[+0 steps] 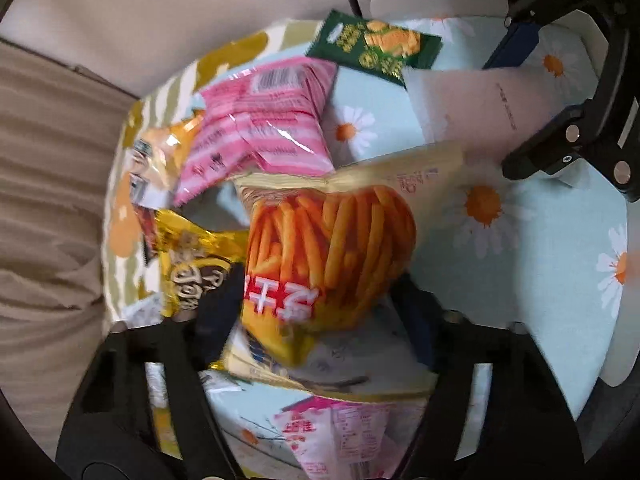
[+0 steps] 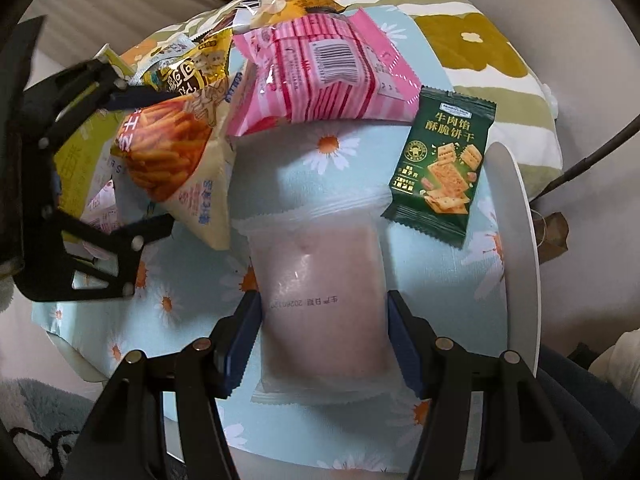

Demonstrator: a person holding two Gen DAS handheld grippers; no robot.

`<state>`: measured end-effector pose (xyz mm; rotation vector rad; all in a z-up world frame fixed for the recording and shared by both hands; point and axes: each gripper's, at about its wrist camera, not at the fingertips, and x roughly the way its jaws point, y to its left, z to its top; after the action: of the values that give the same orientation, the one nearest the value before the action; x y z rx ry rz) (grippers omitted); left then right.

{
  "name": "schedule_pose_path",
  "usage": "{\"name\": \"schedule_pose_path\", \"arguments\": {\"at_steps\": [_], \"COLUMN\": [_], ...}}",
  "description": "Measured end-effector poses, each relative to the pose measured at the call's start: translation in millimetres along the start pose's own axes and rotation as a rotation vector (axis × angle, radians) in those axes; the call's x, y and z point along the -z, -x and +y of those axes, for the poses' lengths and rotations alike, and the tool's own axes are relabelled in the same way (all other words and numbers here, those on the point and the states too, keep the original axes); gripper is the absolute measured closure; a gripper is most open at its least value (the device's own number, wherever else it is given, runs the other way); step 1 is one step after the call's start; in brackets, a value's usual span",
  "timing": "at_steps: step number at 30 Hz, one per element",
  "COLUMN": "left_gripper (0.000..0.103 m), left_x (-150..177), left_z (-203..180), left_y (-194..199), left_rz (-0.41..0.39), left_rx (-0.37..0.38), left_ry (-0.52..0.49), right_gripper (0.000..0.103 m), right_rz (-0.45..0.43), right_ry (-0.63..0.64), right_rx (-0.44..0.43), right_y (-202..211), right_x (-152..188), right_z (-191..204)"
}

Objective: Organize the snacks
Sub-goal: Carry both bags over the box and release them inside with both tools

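Below the right gripper, a pale pink packet lies flat on the daisy-print cloth, its long sides touched by the two blue pads, which pinch it from left and right. The packet's sealed top edge points away from the camera, toward a pink striped bag that rests higher up the cloth. A dark green cracker packet lies just beside the pale packet's upper right corner, near the white rim of the table.

Over on the left side of that view, the left gripper stands around a bag of fries-shaped sticks, one finger above it and one below. From the left wrist camera, the same orange bag sits between the two dark fingers; the picture is blurred, and whether the pads press on it cannot be told, though the jaws are part way apart. A gold wrapper lies just beside the bag at its left, the pink striped bag above it, and a small pink and white sachet below it on the cloth. The green cracker packet lies at the far edge of the pile, well apart from these fingers.
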<state>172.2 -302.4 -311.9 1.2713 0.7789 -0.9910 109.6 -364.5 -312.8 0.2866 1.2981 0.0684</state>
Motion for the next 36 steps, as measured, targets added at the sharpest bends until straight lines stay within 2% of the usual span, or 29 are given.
{"name": "schedule_pose_path", "arguments": {"at_steps": [3, 7, 19, 28, 31, 36], "left_gripper": [0.045, 0.052, 0.054, 0.054, 0.054, 0.054], "left_x": [1.8, 6.6, 18.2, 35.3, 52.1, 101.2], "left_z": [2.4, 1.6, 3.7, 28.5, 42.6, 69.6], "left_y": [1.8, 6.0, 53.7, 124.8, 148.4, 185.3], "left_rz": [-0.006, 0.000, 0.010, -0.008, -0.019, -0.041], "left_rx": [0.033, 0.041, -0.001, -0.127, -0.183, -0.267], "left_ry": [0.030, 0.068, 0.297, 0.601, 0.729, 0.934], "right_gripper": [0.045, 0.046, 0.046, 0.047, 0.047, 0.047], "right_rz": [-0.008, -0.017, -0.063, -0.137, -0.163, -0.218], "right_ry": [0.004, -0.003, 0.036, 0.173, 0.221, 0.308], "right_rx": [0.011, 0.015, -0.021, -0.083, -0.108, -0.141], "right_y": [1.9, 3.7, 30.1, 83.6, 99.7, 121.3], "right_x": [3.3, 6.5, 6.5, -18.3, -34.1, -60.0], "right_z": [4.8, 7.7, 11.7, 29.4, 41.8, 78.0]}}
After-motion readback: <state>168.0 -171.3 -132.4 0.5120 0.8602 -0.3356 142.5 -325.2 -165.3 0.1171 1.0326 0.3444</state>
